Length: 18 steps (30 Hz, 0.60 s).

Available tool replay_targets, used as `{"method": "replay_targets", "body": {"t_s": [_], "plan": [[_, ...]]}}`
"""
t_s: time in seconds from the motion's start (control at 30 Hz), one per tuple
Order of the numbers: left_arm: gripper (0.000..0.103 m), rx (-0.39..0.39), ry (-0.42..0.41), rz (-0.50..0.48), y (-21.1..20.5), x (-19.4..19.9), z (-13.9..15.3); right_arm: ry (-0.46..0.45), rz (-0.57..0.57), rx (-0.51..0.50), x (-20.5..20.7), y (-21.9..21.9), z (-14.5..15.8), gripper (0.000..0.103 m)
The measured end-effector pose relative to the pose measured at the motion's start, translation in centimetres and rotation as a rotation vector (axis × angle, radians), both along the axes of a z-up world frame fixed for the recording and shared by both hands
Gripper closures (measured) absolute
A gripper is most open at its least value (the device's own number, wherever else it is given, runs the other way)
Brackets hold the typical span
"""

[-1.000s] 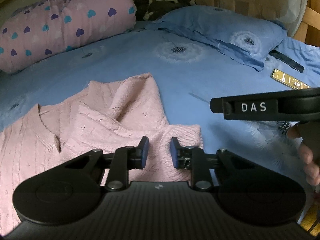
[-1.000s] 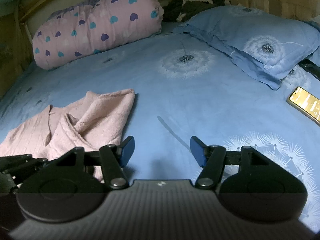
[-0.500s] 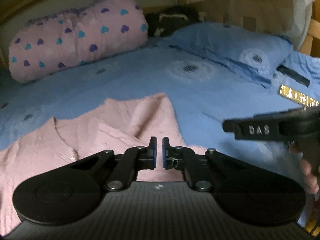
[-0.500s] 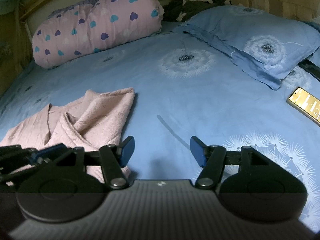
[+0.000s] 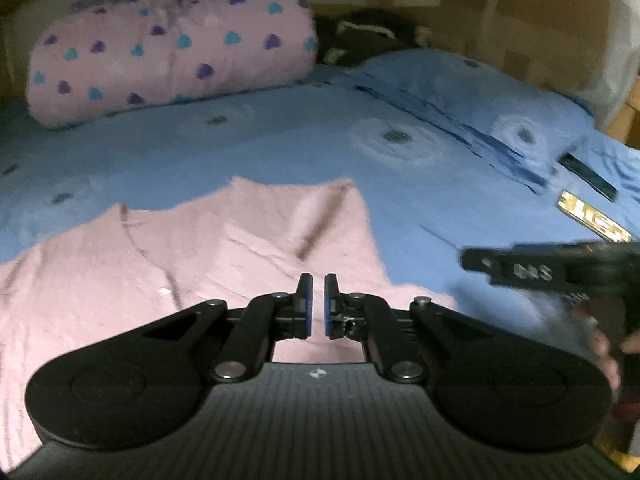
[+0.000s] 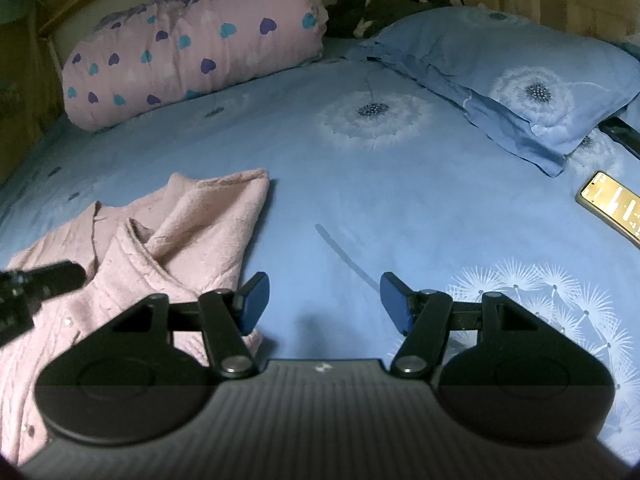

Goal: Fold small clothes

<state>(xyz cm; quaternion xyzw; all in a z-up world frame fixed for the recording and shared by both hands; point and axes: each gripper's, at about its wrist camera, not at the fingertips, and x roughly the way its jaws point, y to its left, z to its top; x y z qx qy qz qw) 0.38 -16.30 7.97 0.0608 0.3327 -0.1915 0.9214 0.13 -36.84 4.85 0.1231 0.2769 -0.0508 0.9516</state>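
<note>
A bed is seen from two gripper cameras, covered by a blue sheet (image 6: 360,184) printed with white dandelion heads.

A small pink knitted sweater (image 6: 192,236) is spread on the near left part of the bed. In the right wrist view it is seen rumpled, with one part folded over toward its far right corner and a row of small buttons along the front. In the left wrist view, which is blurred, the sweater (image 5: 200,264) fills the lower left and lies directly below and ahead of the left gripper (image 5: 314,300).

The jaws of the left gripper are drawn almost together, with only a thin slit left between the blue pads. Whether any knit is pinched between them cannot be told through the blur.

The right gripper (image 6: 322,300) is held over bare sheet just beside the sweater's right edge. Its jaws are set wide apart and nothing is held between them. In the left wrist view it is seen at the right, black, with a hand (image 5: 600,344) wrapped around its handle.

At the far side, a pink bolster (image 6: 192,44) dotted with blue and purple hearts is laid against the headboard. A blue pillow (image 6: 520,76) is placed at the far right. A phone (image 6: 612,204) with a lit screen is seen on the sheet near the right edge.
</note>
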Motion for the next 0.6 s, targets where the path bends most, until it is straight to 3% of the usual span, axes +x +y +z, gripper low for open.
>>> {"method": "replay_targets", "body": {"t_s": [0.17, 0.3, 0.33, 0.57, 0.6], "plan": [[0.091, -0.011, 0.066, -0.095, -2.3, -1.1, -1.3, -0.011, 0.0, -0.001, -0.1, 0.0, 0.2, 0.04], [0.043, 0.03, 0.076, -0.113, -4.2, -1.8, -2.8, -0.015, -0.007, 0.01, -0.2, -0.3, 0.2, 0.04], [0.04, 0.041, 0.065, -0.119, -4.5, -2.0, -3.1, -0.016, -0.007, 0.011, -0.2, -0.3, 0.2, 0.04], [0.041, 0.11, 0.015, -0.141, -5.6, -2.6, -4.1, -0.022, -0.008, 0.015, -0.3, -0.5, 0.3, 0.04], [0.053, 0.136, 0.004, -0.139, -5.7, -2.6, -4.3, -0.022, -0.005, 0.014, -0.4, -0.5, 0.3, 0.04]]}}
